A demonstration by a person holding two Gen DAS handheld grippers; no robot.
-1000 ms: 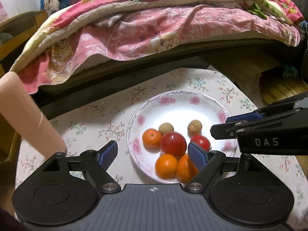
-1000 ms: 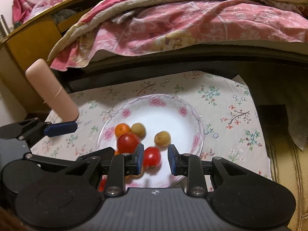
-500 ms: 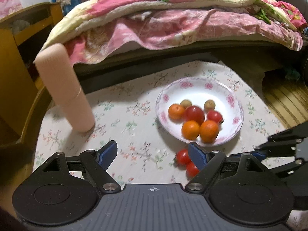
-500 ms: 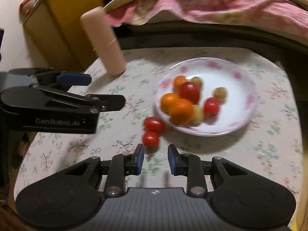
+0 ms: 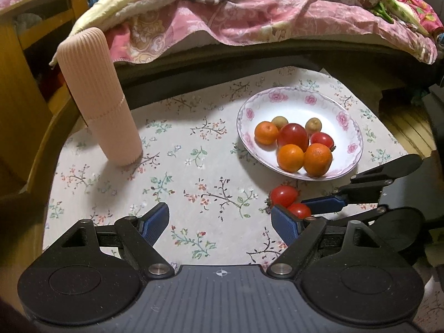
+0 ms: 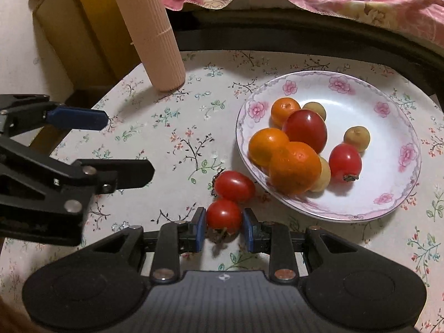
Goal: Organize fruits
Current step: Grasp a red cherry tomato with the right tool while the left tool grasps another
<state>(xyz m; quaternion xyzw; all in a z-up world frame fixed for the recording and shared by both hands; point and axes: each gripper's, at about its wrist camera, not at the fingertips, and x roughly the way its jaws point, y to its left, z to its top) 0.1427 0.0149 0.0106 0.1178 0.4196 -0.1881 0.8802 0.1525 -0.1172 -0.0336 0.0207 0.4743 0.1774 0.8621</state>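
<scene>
A floral-rimmed white plate point(image 5: 294, 102) point(image 6: 360, 102) holds three oranges, a big red tomato point(image 6: 305, 129), a small red tomato point(image 6: 345, 161) and a few small tan fruits. Two small red tomatoes lie on the tablecloth just outside the plate's near-left rim. My right gripper point(image 6: 224, 229) is open and low, with a pad on each side of the nearer tomato point(image 6: 224, 216) point(image 5: 299, 210) and barely any gap. The farther tomato point(image 6: 234, 186) point(image 5: 284, 195) touches it. My left gripper point(image 5: 220, 223) point(image 6: 129, 144) hangs open and empty to the left of them.
A tall pink ribbed cylinder point(image 5: 100, 97) point(image 6: 151, 36) stands at the table's far left. Behind the table is a bed with a pink quilt point(image 5: 249, 14). Wooden furniture point(image 5: 16, 83) sits at the left. The floral tablecloth point(image 5: 194, 152) covers a small round table.
Both grippers have pulled back from above the plate. The right one has come down to the tablecloth and now has the nearer loose tomato between its fingers; its opening width looks unchanged.
</scene>
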